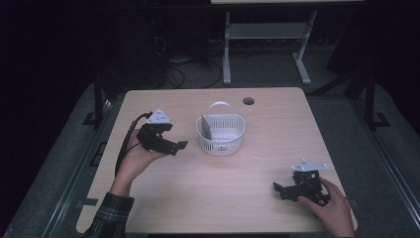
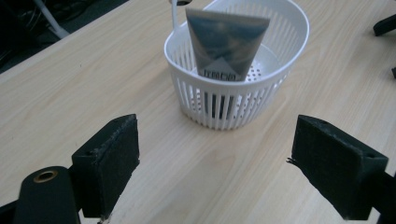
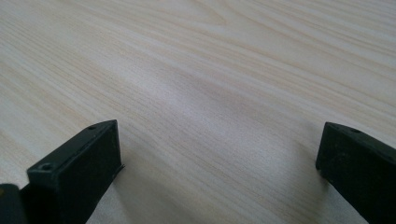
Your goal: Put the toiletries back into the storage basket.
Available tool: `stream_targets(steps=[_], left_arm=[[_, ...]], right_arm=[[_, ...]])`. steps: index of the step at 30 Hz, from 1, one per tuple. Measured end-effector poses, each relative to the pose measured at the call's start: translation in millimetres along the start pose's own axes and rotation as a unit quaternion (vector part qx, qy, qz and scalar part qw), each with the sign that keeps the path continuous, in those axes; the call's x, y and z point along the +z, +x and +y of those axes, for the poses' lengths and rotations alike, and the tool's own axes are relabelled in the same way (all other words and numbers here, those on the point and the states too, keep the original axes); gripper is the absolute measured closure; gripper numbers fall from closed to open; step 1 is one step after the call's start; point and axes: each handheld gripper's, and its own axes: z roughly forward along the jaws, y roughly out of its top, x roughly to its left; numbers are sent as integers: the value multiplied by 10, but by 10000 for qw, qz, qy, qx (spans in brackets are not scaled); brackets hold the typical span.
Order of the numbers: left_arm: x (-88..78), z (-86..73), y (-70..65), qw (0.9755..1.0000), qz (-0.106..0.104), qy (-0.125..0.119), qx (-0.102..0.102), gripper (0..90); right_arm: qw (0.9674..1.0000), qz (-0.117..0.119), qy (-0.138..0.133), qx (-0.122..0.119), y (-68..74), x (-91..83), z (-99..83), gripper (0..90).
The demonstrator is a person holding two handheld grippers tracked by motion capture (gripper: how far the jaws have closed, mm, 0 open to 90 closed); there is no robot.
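the jaws of the left gripper (image 1: pixel 171 144) stand wide apart and hold nothing; between them, in the left gripper view, i see bare wood and, a little farther, the white basket (image 2: pixel 238 70). the jaws point straight at it, so i judge that this gripper is lined up for a reach toward the basket or toward the tube (image 2: pixel 226 44) inside. the tube stands almost upright, wide flat end up, and leans on the basket wall at the side near the handle (image 2: pixel 173 14). this leaning keeps it high above the rim, so it looks easy to pinch from above.

the jaws of the right gripper (image 1: pixel 285 191) are also wide apart and empty, low over the desk (image 3: pixel 224 70). in the high view this gripper rests near the front right corner, well apart from the basket, with the hand (image 1: pixel 334 208) behind it. i think it waits there to leave room for the other hand.

the basket stands in the middle of the desk, just beside the left gripper, and the handle is raised at its far side.
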Motion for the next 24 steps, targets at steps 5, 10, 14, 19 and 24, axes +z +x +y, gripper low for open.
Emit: stream_targets(steps=[5, 10, 14, 19, 24], left_arm=[[-79, -162, -7, 9999, 95, -30, -53, 146], [-150, -297, -31, 9997, 190, -86, -90, 146], [-210, -424, -66, 9994, 257, -186, -111, 146], [-235, -573, -115, 9993, 322, -159, -115, 146], [-243, -716, -185, 9992, 356, -165, -120, 146]], right_arm=[[10000, 5, -2, -14, -2, 0, 0, 0], [10000, 12, 3, 2, 0, 0, 0, 0], [10000, 5, 4, -2, 0, 0, 0, 0], [10000, 5, 4, -2, 0, 0, 0, 0], [10000, 5, 4, 0, 0, 0, 0, 0]])
